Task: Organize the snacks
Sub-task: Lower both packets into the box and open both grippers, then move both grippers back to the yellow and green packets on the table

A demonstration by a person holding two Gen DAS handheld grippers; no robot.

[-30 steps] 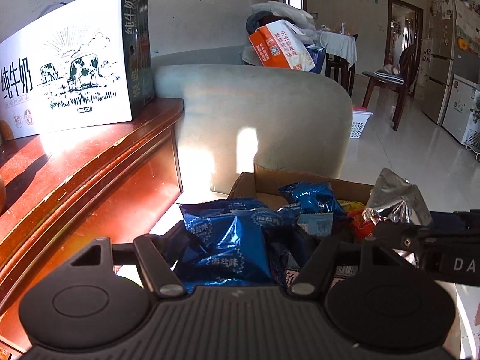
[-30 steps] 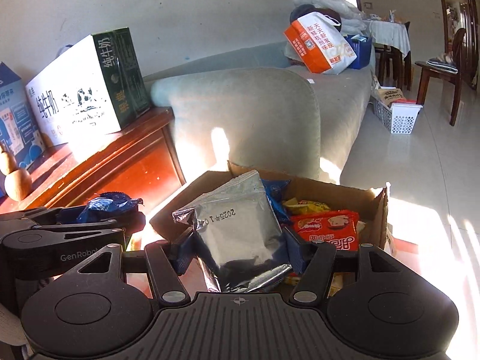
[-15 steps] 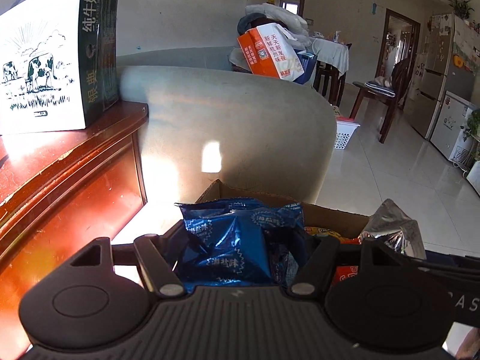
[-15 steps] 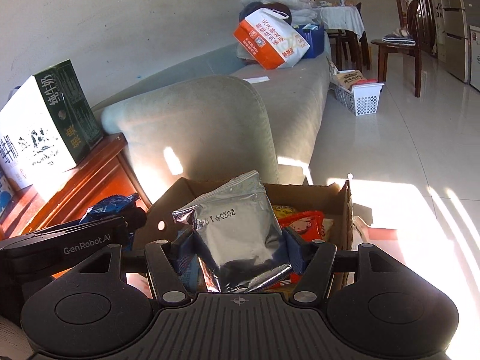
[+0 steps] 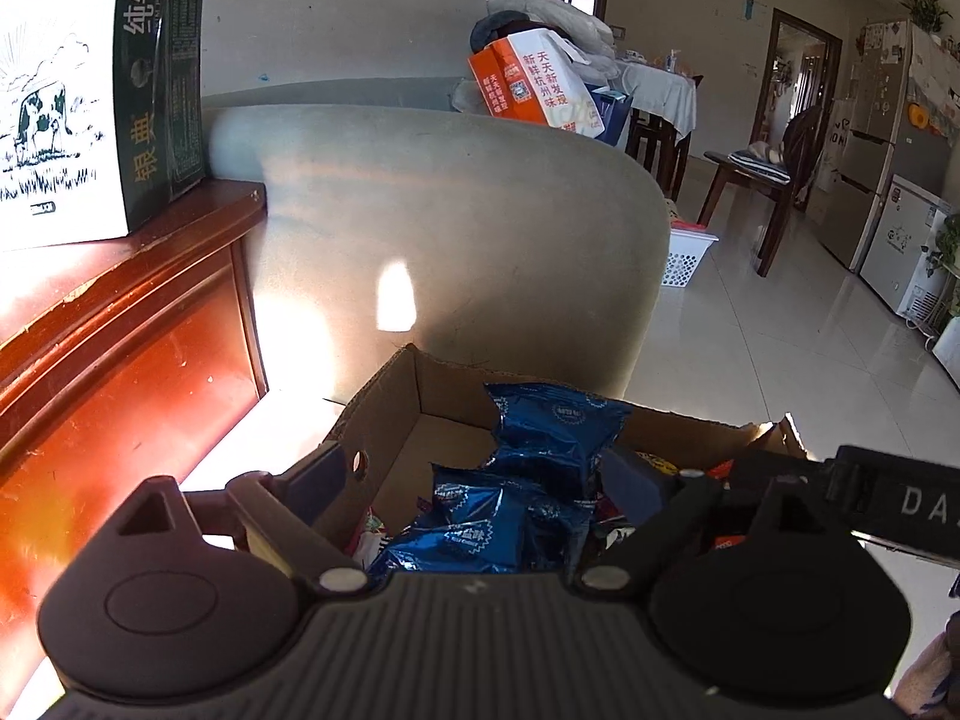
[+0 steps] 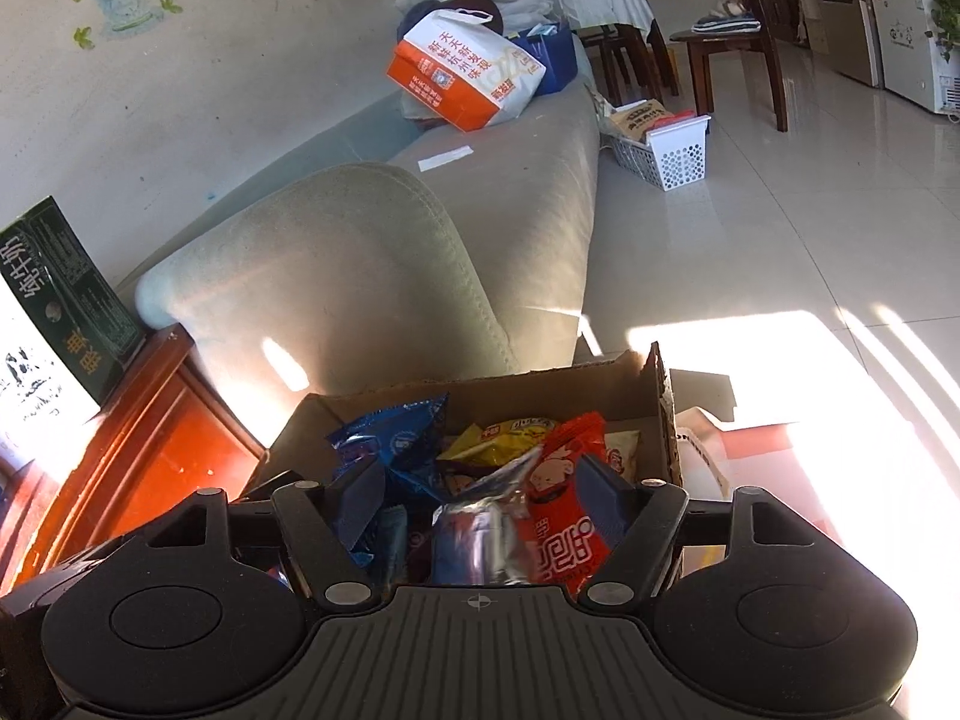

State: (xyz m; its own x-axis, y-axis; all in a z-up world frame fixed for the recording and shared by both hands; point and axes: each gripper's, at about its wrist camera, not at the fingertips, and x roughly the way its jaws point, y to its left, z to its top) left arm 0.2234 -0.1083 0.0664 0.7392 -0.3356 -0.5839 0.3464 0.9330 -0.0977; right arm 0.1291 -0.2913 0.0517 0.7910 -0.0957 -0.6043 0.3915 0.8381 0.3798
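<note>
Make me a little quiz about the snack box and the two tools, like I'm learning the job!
1. What colour are the packets lying between the fingers of the left tool?
2. True or false: the cardboard box has nothing inside it.
3. Pick one. The right tool is held over: A) a sink, B) the cardboard box, C) a bed.

Key: 1 blue; 2 false, it holds blue, yellow, red and silver packets; 3 B.
</note>
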